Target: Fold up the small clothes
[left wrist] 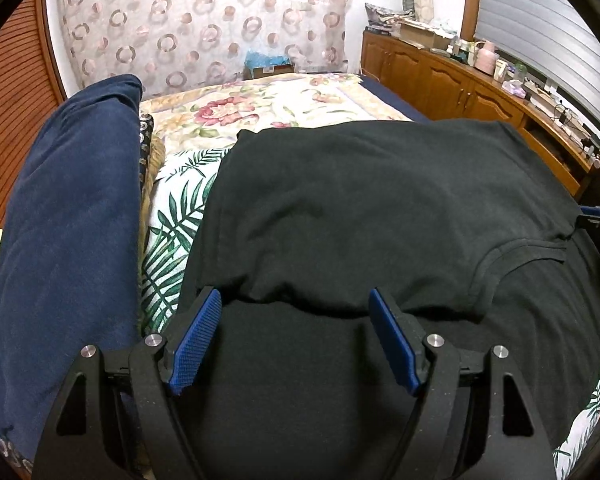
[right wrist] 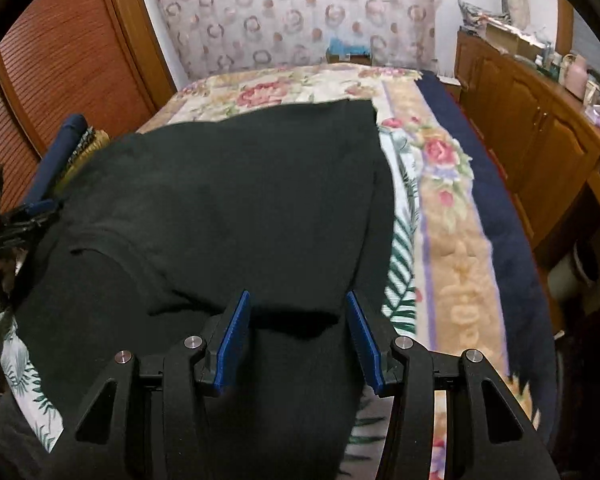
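Note:
A black T-shirt (left wrist: pixel 360 208) lies on the bed, its far half folded over the near half, with the neckline (left wrist: pixel 516 252) showing at the right. It also fills the right wrist view (right wrist: pixel 236 200). My left gripper (left wrist: pixel 296 300) is open, its blue pads (left wrist: pixel 196 344) just above the folded edge near the shirt's left side. My right gripper (right wrist: pixel 298 304) is open over the folded edge near the shirt's right side. Neither holds cloth. The other gripper shows at the far left of the right wrist view (right wrist: pixel 16 220).
A navy blanket roll (left wrist: pixel 68 232) lies left of the shirt. A leaf-print sheet (left wrist: pixel 176 232) and a floral blanket (left wrist: pixel 268 108) cover the bed. Wooden cabinets (left wrist: pixel 460 84) with clutter run along the right. A louvred wooden door (right wrist: pixel 60 80) stands at the left.

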Tool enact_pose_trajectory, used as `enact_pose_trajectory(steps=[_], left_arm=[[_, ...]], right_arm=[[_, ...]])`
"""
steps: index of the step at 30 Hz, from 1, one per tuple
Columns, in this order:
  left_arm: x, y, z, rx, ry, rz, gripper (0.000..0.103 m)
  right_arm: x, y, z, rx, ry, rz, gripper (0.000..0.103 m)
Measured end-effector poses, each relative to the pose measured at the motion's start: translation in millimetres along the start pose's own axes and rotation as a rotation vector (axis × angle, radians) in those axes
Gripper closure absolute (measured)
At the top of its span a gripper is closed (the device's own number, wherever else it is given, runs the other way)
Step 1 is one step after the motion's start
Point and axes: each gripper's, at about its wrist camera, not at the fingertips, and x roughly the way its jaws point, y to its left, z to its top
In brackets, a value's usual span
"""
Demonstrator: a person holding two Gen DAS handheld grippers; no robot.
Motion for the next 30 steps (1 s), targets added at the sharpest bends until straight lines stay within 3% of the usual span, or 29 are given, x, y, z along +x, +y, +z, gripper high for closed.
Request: enact_pose_trajectory(steps=[7, 12, 14, 19, 27, 28, 30], left_arm=[[4, -3, -1, -0.003, 0.018, 0.027, 0.026], [2, -2, -2, -0.035, 0.011, 0.028, 0.026], [-1, -1, 0, -0.066, -0.007, 0.024, 0.034], [-3, 8, 2, -0.129, -0.030, 0.059, 0.035], [10, 11, 8, -0.087, -0.018, 0.142, 0.036], [11, 12, 9, -0.080, -0.016, 0.148, 0.044], [13, 14, 9, -0.063, -0.009, 0.175, 0.049]], right_arm=[[14, 3, 11, -0.053, -0.030, -0.016, 0.080], [25, 4, 12, -0.083, -0.033, -0.032, 0.085], [27, 3, 8, -0.088, -0.037, -0.033, 0.086], [25, 4, 2, -0.088, -0.044, -0.033, 0.086], [18, 7, -3, -0.102, -0.053, -0.039, 0.086], [18, 7, -3, -0.104, -0.055, -0.040, 0.087], [16, 9, -4, -0.114, -0.057, -0.049, 0.089]])
